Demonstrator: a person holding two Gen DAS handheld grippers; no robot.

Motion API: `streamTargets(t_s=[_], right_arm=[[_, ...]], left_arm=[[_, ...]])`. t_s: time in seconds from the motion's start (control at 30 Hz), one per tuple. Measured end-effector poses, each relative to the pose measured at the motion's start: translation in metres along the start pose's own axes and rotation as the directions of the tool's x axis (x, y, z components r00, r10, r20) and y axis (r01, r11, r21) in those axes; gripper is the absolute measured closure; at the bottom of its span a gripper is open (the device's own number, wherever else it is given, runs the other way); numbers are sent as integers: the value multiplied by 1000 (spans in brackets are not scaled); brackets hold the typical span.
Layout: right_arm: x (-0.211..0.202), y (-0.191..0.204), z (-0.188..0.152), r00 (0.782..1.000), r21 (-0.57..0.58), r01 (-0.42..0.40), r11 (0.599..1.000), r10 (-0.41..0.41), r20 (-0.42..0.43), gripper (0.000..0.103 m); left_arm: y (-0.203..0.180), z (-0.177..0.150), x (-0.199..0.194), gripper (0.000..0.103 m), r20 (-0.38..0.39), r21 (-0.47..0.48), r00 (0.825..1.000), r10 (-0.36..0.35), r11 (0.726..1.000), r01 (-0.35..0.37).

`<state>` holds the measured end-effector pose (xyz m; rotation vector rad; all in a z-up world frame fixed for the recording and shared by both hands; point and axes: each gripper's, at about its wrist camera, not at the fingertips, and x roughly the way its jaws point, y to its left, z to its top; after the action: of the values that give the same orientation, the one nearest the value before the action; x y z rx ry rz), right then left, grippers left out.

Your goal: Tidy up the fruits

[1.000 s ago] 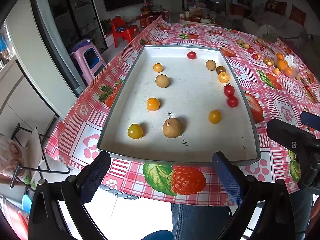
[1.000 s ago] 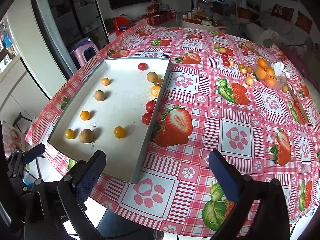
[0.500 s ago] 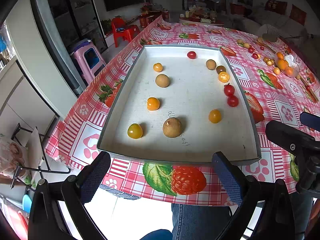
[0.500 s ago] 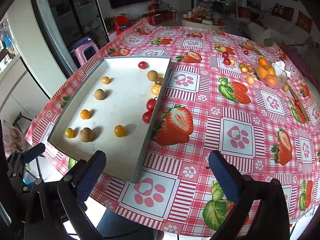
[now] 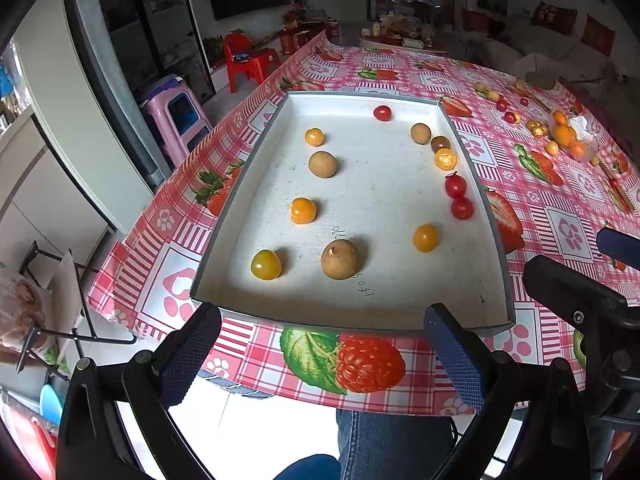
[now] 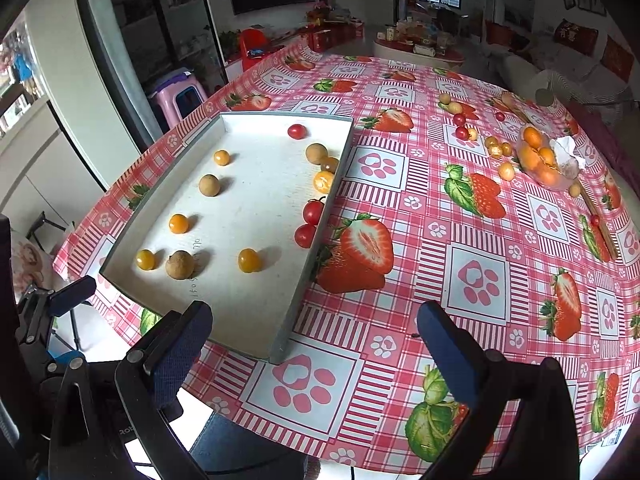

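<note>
A shallow white tray lies on the strawberry-print tablecloth and holds several small fruits. Among them are a brown round fruit, a yellow tomato, an orange one and two red cherry tomatoes by the tray's right wall. More loose fruits and a clear bowl of oranges sit far right. My left gripper hangs open off the table's near edge, before the tray. My right gripper is open over the tray's near right corner, empty.
A person's jeans-clad leg shows under the near table edge. A pink stool and red chair stand on the floor at left. Sticks lie on the cloth at far right. The right gripper's body shows in the left wrist view.
</note>
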<state>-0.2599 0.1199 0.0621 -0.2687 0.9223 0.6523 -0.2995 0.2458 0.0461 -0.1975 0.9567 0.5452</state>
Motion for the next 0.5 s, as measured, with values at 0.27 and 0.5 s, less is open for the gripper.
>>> streamTargets(t_s=[0.27, 0.5], right_arm=[[-2, 2, 1, 1000, -29, -6, 1000, 6, 0, 1], [-2, 3, 2, 1000, -50, -4, 999, 4, -5, 1]], left_arm=[[0, 0, 2, 1, -18, -24, 1000, -22, 999, 21], [0, 0, 2, 1, 2, -40, 999, -34, 999, 34]])
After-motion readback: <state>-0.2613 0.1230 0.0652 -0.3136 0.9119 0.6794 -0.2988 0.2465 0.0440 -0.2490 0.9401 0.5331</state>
